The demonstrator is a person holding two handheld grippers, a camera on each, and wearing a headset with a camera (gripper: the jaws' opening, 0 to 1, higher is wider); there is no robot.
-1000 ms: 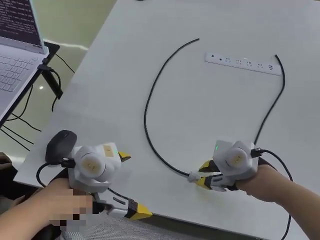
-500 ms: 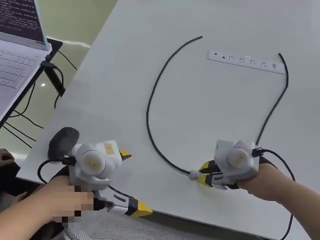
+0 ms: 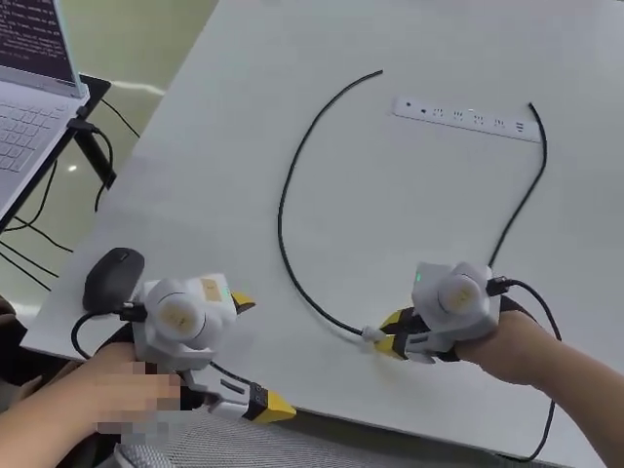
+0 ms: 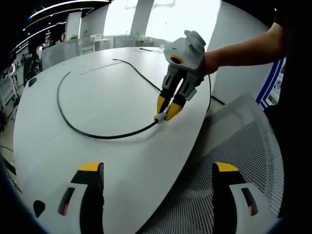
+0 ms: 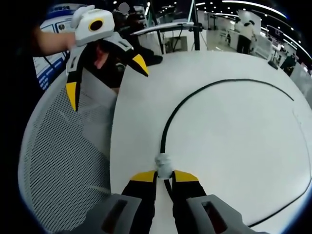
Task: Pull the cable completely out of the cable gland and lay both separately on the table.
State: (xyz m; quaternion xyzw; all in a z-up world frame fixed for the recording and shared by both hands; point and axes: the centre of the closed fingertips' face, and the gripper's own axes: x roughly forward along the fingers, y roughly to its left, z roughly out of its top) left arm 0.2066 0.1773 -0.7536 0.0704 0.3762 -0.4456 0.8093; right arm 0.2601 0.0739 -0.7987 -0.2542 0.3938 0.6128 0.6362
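Right gripper view: the right gripper has its yellow-tipped jaws drawn almost together, pinching the small white plastic cable gland at their very tips. The grip is shallow, on the gland's near end. The thin black round cable leaves the gland's far side and runs away over the white table in a wide arc.

Left gripper view: the left gripper is spread wide and holds nothing. It hangs at the table's near edge, partly over a grey mesh seat, well apart from the gland.

Head view: the gland lies near the table's near edge, right of centre. The cable loops left and then far, with its free end short of a white power strip. A black computer mouse sits at the near left corner.

Judgement: the gland is secured and the cable is not yet held, so the separation has not begun.

Method for the next move:
- Bring the left gripper to the cable just beyond the gland and close it squarely across the sheath.
- Pull along the gland's bore, not sideways, since a shallow tip grip may let the gland twist out.
- Keep both low over the table.
- The loop is slack, so expect the cable to drag rather than resist.
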